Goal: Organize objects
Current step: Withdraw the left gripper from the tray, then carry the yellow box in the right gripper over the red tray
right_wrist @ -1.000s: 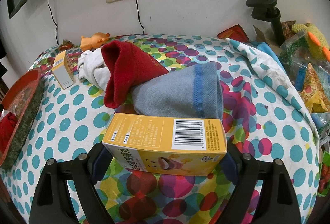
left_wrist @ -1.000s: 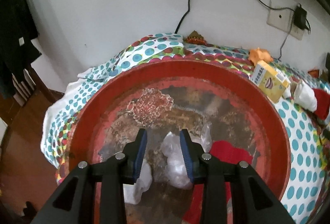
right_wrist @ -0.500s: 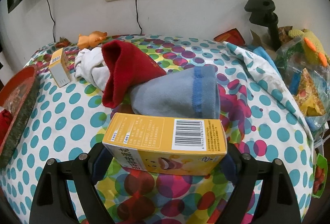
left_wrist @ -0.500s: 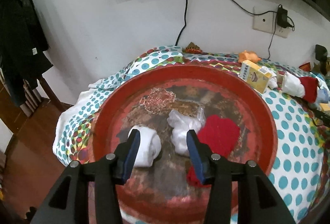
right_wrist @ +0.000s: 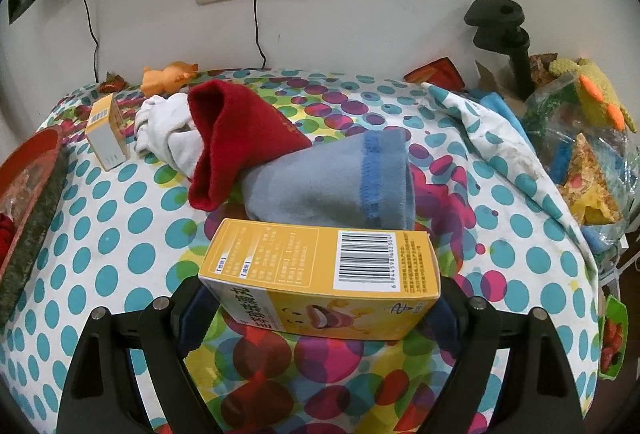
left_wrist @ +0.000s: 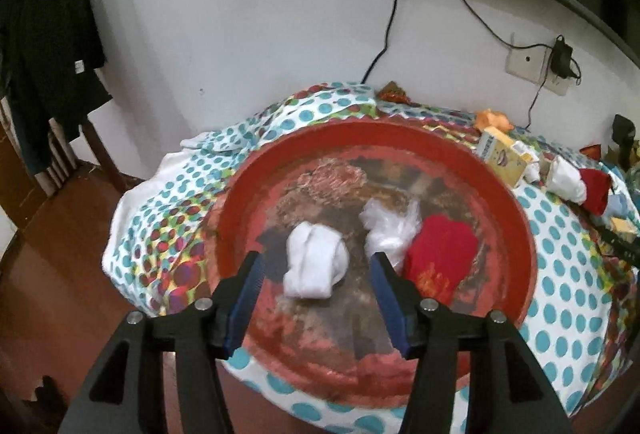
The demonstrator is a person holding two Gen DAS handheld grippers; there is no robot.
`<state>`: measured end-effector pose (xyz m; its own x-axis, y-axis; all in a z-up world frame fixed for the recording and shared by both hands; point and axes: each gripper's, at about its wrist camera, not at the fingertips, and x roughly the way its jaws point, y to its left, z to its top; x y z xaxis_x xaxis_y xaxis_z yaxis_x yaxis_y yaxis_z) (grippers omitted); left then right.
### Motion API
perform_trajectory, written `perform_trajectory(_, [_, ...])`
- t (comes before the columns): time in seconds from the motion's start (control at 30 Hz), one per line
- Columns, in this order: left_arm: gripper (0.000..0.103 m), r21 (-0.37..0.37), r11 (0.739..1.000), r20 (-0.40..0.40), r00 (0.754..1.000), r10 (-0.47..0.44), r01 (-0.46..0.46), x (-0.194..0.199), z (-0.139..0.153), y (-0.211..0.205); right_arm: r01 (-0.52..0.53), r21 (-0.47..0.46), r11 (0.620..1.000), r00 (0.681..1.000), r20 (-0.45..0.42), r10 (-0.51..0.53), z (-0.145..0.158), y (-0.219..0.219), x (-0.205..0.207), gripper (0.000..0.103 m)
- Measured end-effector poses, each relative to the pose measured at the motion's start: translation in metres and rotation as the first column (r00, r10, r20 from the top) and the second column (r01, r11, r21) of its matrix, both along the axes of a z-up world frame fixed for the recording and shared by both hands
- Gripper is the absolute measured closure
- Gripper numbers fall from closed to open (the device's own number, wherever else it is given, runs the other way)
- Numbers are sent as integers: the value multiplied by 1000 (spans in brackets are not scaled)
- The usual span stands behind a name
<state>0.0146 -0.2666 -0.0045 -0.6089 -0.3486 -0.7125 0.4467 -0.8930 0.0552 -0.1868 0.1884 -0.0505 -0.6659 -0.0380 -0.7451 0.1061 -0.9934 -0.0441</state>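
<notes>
My left gripper (left_wrist: 317,262) hovers over the round red tray (left_wrist: 516,218), its jaws opening with nothing held between them. Below it in the tray lie a rolled white sock (left_wrist: 314,266), a crumpled clear plastic bag (left_wrist: 390,226) and a red cloth (left_wrist: 440,254). My right gripper (right_wrist: 320,310) is shut on a yellow box (right_wrist: 320,274) with a barcode, held just above the dotted tablecloth. Behind the box lie a grey-blue sock (right_wrist: 332,186), a red sock (right_wrist: 232,130) and a white sock (right_wrist: 168,130).
A second small yellow box (right_wrist: 106,132) stands near the tray's edge (right_wrist: 36,186), with an orange toy (right_wrist: 168,76) by the wall. A bag of toys (right_wrist: 580,138) and a black clamp (right_wrist: 500,30) crowd the right side. The table's left edge drops to a wooden floor (left_wrist: 60,274).
My left gripper has opened and drawn back and up from the tray, leaving the plastic bag lying beside the red cloth. The right gripper has stayed put with the box.
</notes>
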Motion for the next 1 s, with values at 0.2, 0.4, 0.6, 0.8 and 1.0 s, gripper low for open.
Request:
perform_trajectory(0.2, [47,68,998,-3,1000,-5,5,8,3,-10,43,40,998,999,-23,-42,3,-1,3,16])
perform_trajectory(0.4, [47,75,997,7,1000,-4,4,7,-1,-12,59,24,998,998,-22,-58,13,-4,15,16])
perform_trajectory(0.6, [47,86,996,18,1000,9,-10,7,-7,-18,-8,37,999,998,-54,10,30,-31,31,16])
perform_trajectory(0.8, [47,83,996,28,999,40,-42,9,-10,-26,-89,55,995,994,-60,92,36,-65,43,16])
perform_trajectory(1.0, [47,80,995,33,998,51,-53,10,-11,-32,-194,40,980,979,-52,196,40,-110,54,16])
